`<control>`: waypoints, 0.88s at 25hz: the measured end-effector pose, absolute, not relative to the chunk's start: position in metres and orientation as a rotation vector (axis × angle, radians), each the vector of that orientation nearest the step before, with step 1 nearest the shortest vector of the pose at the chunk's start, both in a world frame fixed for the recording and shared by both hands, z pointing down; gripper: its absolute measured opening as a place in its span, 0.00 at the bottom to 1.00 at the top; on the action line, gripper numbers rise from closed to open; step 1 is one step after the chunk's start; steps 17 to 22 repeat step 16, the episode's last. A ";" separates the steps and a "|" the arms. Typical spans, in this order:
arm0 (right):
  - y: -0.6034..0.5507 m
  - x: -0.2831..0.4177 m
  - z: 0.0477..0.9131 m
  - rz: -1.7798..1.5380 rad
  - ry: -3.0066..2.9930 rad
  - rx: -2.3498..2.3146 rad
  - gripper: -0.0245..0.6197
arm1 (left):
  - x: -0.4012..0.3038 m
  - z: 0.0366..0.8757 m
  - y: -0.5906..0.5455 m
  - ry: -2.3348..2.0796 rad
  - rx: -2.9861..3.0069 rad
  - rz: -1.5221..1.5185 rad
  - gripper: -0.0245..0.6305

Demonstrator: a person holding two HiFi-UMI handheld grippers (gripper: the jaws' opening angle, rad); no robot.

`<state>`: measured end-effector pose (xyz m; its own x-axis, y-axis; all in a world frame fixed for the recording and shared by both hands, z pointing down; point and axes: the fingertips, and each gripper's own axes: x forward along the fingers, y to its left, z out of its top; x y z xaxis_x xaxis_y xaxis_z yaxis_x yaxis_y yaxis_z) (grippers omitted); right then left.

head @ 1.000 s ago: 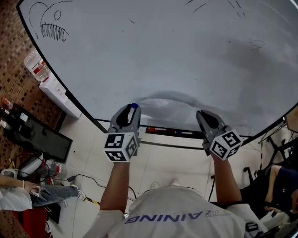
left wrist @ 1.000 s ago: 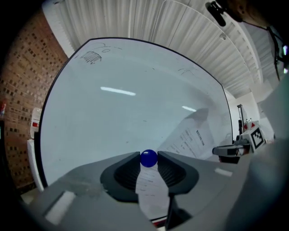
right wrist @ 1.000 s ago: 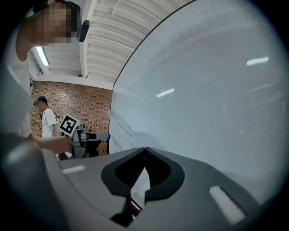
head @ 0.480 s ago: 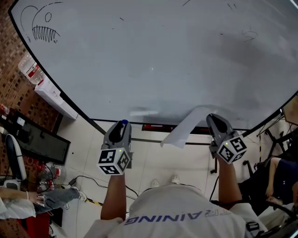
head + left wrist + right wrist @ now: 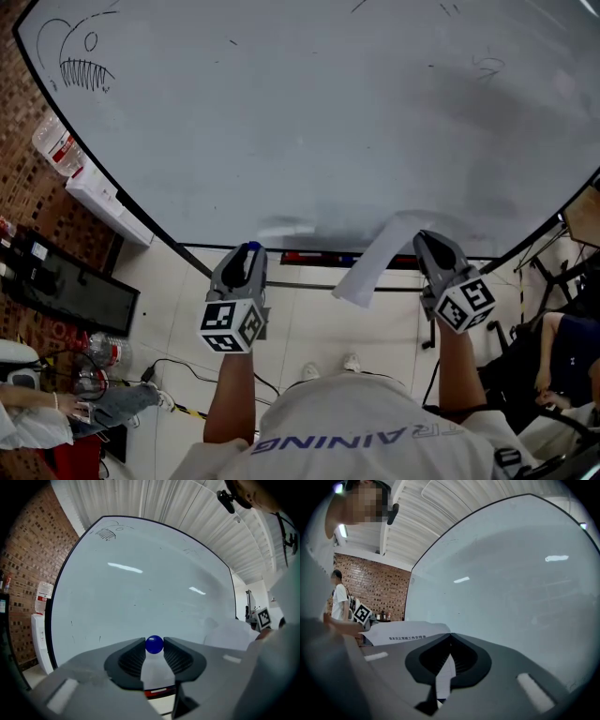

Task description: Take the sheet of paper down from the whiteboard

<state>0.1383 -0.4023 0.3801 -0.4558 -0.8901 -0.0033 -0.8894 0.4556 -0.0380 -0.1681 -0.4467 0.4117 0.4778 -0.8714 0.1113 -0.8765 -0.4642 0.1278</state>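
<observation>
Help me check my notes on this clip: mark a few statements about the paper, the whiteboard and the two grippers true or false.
1. The right gripper is shut on the sheet of paper. True.
2. The sheet of paper lies flat against the whiteboard. False: it is off the board and droops from the right gripper in front of the board's lower edge.
3. The left gripper holds nothing. False: a blue round magnet sits pinched between its jaw tips.
4. In the head view, a toothy sketch marks the whiteboard's upper left corner. True.
</observation>
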 end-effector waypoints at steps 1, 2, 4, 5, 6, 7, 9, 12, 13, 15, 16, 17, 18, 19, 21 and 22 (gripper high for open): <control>-0.402 0.139 0.380 -0.048 2.659 -1.627 0.05 | -0.167 0.412 -0.446 -1.523 2.554 0.044 0.24; -0.402 0.139 0.380 -0.047 2.658 -1.628 0.05 | -0.166 0.412 -0.446 -1.522 2.555 0.044 0.24; -0.402 0.140 0.379 -0.044 2.658 -1.629 0.05 | -0.165 0.412 -0.446 -1.520 2.555 0.044 0.24; -0.402 0.140 0.379 -0.042 2.658 -1.630 0.05 | -0.165 0.411 -0.446 -1.519 2.556 0.044 0.24; -0.401 0.140 0.379 -0.041 2.659 -1.630 0.05 | -0.165 0.411 -0.445 -1.517 2.555 0.042 0.24; -0.401 0.140 0.378 -0.041 2.658 -1.630 0.05 | -0.164 0.411 -0.445 -1.513 2.552 0.036 0.24; -0.400 0.140 0.378 -0.040 2.658 -1.629 0.05 | -0.165 0.411 -0.446 -1.501 2.536 0.017 0.24; -0.399 0.139 0.378 -0.039 2.661 -1.627 0.05 | -0.168 0.413 -0.445 -1.499 2.520 0.011 0.24; -0.398 0.138 0.378 -0.038 2.662 -1.625 0.05 | -0.168 0.414 -0.445 -1.498 2.517 0.012 0.24; -0.398 0.137 0.378 -0.036 2.663 -1.623 0.05 | -0.168 0.415 -0.444 -1.495 2.515 0.012 0.24; -0.397 0.137 0.377 -0.036 2.663 -1.622 0.05 | -0.168 0.415 -0.443 -1.492 2.514 0.012 0.24; -0.397 0.137 0.377 -0.036 2.663 -1.622 0.05 | -0.168 0.415 -0.443 -1.492 2.514 0.012 0.24; -0.397 0.137 0.377 -0.036 2.663 -1.622 0.05 | -0.168 0.415 -0.443 -1.492 2.514 0.012 0.24; -0.397 0.137 0.377 -0.036 2.663 -1.622 0.05 | -0.168 0.415 -0.443 -1.492 2.514 0.012 0.24; -0.397 0.137 0.377 -0.036 2.663 -1.622 0.05 | -0.168 0.415 -0.443 -1.492 2.514 0.012 0.24; -0.397 0.137 0.377 -0.036 2.663 -1.622 0.05 | -0.168 0.415 -0.443 -1.492 2.514 0.012 0.24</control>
